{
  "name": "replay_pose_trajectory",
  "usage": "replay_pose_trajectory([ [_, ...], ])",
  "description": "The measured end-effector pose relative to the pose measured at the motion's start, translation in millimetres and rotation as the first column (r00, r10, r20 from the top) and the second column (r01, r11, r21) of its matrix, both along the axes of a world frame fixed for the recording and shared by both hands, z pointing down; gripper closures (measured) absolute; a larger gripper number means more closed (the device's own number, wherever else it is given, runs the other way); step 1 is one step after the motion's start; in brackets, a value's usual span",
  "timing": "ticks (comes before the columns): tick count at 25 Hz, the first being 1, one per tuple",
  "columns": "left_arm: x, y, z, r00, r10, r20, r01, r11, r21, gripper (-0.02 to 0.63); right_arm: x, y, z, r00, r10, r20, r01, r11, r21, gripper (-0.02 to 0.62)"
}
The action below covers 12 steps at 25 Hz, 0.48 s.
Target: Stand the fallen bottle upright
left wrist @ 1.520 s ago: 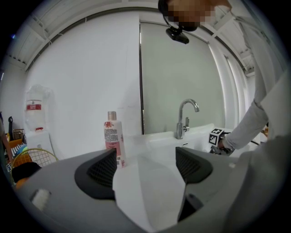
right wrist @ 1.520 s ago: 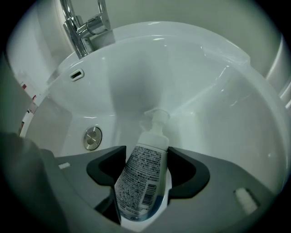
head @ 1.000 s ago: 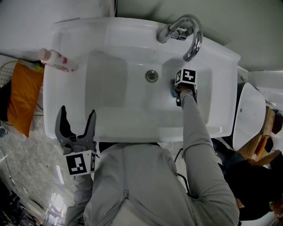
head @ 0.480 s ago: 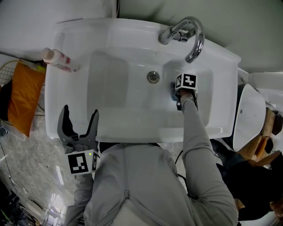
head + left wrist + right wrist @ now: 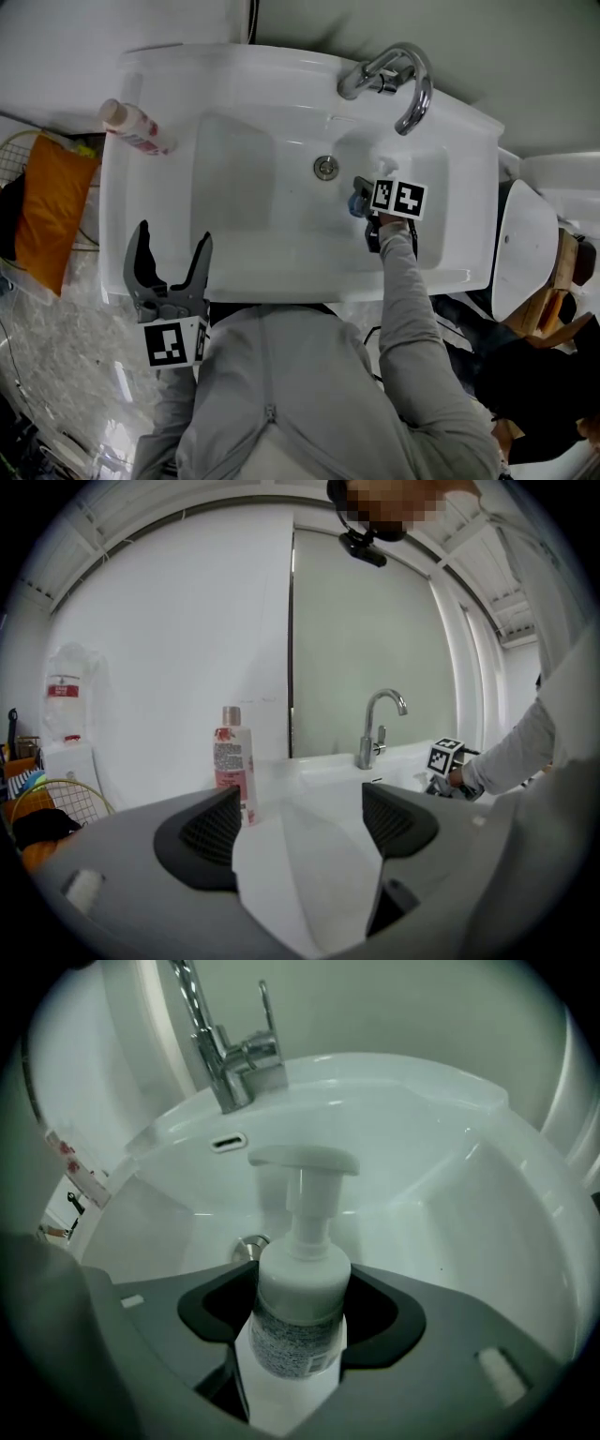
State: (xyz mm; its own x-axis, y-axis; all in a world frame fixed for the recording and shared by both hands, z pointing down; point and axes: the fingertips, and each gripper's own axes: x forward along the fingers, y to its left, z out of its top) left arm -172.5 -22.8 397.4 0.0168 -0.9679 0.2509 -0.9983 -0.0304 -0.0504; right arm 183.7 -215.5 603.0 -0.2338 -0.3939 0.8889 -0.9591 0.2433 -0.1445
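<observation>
Nearest the person, the left hand-held gripper (image 5: 172, 239) hangs over the near-left rim of the sink (image 5: 281, 272), its jaws spread wide with nothing between them. Its own view looks through that gap (image 5: 300, 822) across the white sink top.

Further in, the right hand-held gripper (image 5: 361, 199) reaches down into the sink bowl on a grey sleeve (image 5: 412, 300), right of the bowl's middle. In the right gripper view (image 5: 302, 1321) both jaws press against the sides of a white pump bottle (image 5: 298, 1279), just under its shoulder. The bottle's pump head sits at the top of that view, with its spout to the left and the label band between the jaws. From the head view only a small bluish part of this bottle (image 5: 355, 203) shows beside the marker cube, so its lean can't be judged there.

Just beyond the gripped bottle lies the sink's round drain (image 5: 325, 168), also seen behind the bottle to its left (image 5: 248, 1246). At the back rim of the sink stands the chrome faucet (image 5: 394, 75), arching over the bowl.

On the sink's far-left corner a pink-labelled bottle (image 5: 136, 128) stands upright (image 5: 232, 761), well apart from both grippers.
</observation>
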Motion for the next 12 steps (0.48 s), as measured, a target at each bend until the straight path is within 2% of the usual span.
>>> replay_pose_trajectory([
  [6,-12,6,-6,1.0,0.0,0.007,-0.001,1.0,0.026,0.173,-62,5,-46,0.989,-0.103,0.103,0.091,0.989,0.116,0.322],
  [12,-33,17,-9,0.999,-0.035,0.007,0.035,0.999,0.035,0.173,-137,-10,-105,0.957,-0.241,0.159,0.19,0.941,0.279,0.322],
])
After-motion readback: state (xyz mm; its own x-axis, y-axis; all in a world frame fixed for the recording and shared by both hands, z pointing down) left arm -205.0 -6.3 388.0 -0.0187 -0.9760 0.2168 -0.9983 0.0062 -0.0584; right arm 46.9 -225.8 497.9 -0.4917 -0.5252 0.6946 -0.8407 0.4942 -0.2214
